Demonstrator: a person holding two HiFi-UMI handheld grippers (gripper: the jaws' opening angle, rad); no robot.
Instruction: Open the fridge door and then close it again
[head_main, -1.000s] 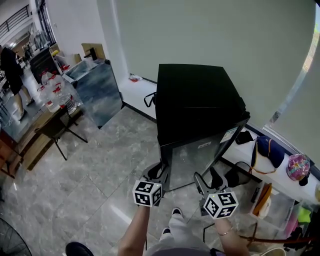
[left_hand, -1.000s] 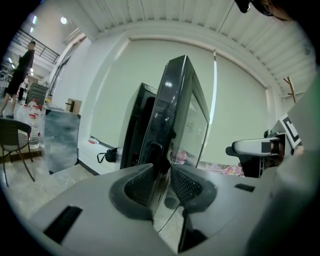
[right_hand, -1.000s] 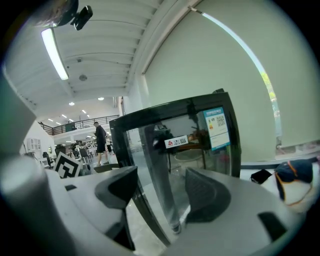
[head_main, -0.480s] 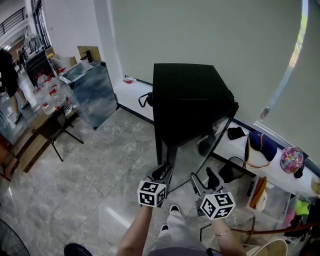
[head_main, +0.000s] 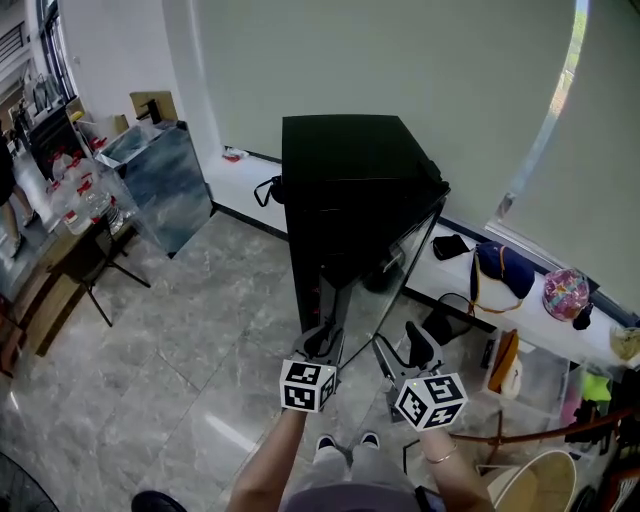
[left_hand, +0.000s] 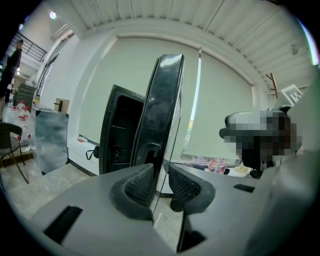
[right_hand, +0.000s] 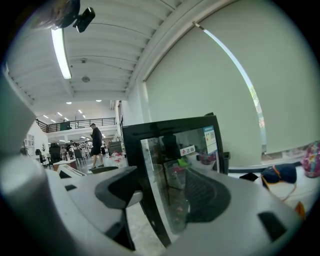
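Note:
A small black fridge (head_main: 350, 170) stands by the wall. Its glass-fronted door (head_main: 390, 270) is swung well open, with the free edge toward me. My left gripper (head_main: 322, 343) is at that free edge. In the left gripper view the door (left_hand: 162, 110) is seen edge-on, and its thin edge runs between the pads (left_hand: 140, 185) of the left gripper (left_hand: 161, 182). Those jaws have just been closing on it. My right gripper (head_main: 398, 352) hangs just right of the door's outer face with its jaws wide. In the right gripper view the door (right_hand: 175, 145) shows beyond the right gripper (right_hand: 165, 192), untouched.
A low white ledge (head_main: 455, 285) runs along the wall on the right, with a blue cap (head_main: 500, 265) and a pink item (head_main: 565, 293) on it. A glass cabinet (head_main: 160, 180), a chair (head_main: 90, 270) and a table of bottles (head_main: 75, 195) stand left. A basket (head_main: 545, 490) sits near my right.
The door has gone from shut to swung well open. Both grippers have drawn back toward me, the left one staying at the door's free edge.

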